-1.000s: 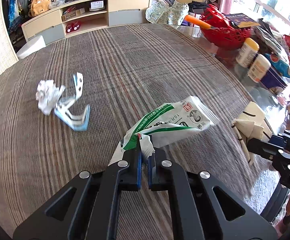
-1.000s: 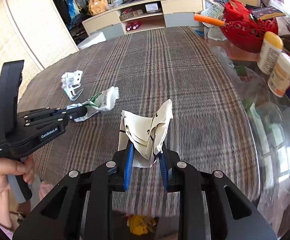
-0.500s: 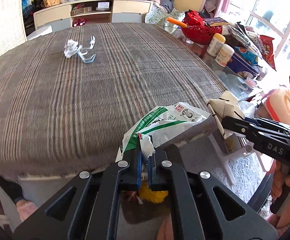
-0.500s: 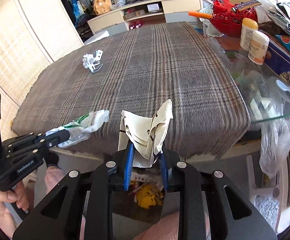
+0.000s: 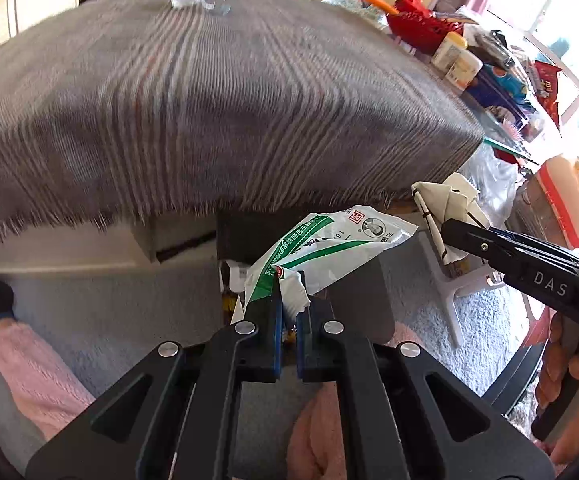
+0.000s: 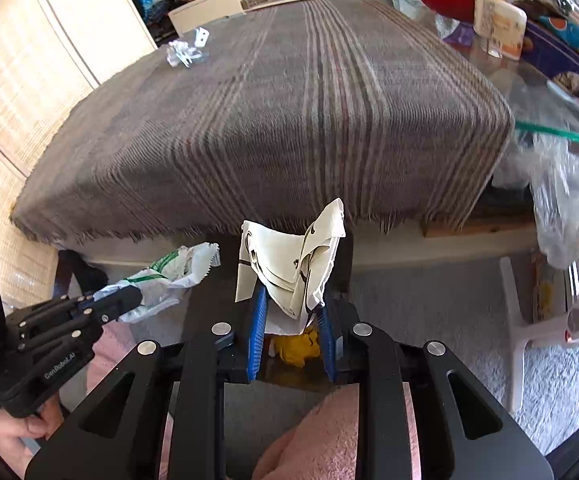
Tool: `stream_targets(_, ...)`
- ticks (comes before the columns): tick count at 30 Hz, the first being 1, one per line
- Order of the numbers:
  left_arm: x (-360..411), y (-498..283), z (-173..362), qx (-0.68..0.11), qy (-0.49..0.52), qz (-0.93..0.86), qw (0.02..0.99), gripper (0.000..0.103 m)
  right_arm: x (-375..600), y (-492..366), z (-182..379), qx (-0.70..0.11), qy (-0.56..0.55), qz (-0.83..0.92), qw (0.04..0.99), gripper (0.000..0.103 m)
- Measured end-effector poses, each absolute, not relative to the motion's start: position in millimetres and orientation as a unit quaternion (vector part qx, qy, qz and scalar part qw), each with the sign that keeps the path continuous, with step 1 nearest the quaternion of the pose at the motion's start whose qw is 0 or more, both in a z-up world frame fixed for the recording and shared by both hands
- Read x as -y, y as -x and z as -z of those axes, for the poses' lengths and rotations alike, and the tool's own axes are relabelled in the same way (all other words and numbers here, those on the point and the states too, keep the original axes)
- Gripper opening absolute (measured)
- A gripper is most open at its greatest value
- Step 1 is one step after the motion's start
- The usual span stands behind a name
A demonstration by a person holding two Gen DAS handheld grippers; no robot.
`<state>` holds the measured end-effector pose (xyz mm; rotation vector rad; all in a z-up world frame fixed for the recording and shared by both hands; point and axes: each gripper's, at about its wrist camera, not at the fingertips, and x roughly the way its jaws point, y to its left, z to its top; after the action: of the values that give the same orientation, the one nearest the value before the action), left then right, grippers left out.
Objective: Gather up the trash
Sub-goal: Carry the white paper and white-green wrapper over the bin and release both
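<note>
While both hands hang out past the near edge of the worktop (image 6: pixel 289 120), each one has a piece of trash to drop. Closest in, the left gripper (image 5: pixel 287 308) has its fingers (image 5: pixel 267 320) squeezed nearly together on the torn end of a green and white wrapper (image 5: pixel 329 240). The right gripper (image 6: pixel 291 312) has its fingers (image 6: pixel 258 320) a little apart, clamped on a folded cream paper (image 6: pixel 289 256).

Below them sits a dark bin (image 6: pixel 225 308) on the floor, with something yellow (image 6: pixel 293 344) inside it. I think the step now is to drop both pieces in. To do it well, bring each gripper right over the hole before letting go. Light pieces like these can float sideways. Let go low down, one at a time, so neither piece bumps the other. The wrapper may stick to a finger, so a small shake could help.

In the left view the wrapper's long side runs from the fingers up and to the right, with its free end out toward the cream paper. It sticks out stiffly and does not droop. The cream paper stands nearly straight up from its fingers in the right view, with its pointed tip on top.

Farther off, a white crumpled scrap (image 6: pixel 179 53) and a clear plastic piece (image 6: pixel 200 38) lie near the far left corner of the worktop. They are not picked up yet.
</note>
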<state>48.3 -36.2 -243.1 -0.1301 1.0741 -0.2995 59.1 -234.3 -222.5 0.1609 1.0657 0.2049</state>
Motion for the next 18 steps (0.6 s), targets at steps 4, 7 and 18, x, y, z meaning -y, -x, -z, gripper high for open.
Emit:
stream_targets(4, 49, -55, 277, -0.532, 0.044, 0.125, 0.836, 0.004, 235, -60, 248, -0.525, -0.085, -0.076, 0.844, 0.025)
stream_targets(7, 55, -63, 297, -0.548, 0.037, 0.121, 0.827, 0.004, 232, -63, 263, -0.541, -0.094, -0.083, 0.832, 0.025)
stream_targets(18, 68, -80, 321, -0.569, 0.033, 0.144, 0.809, 0.01, 219, -84, 292, -0.575, -0.12, -0.111, 0.801, 0.028)
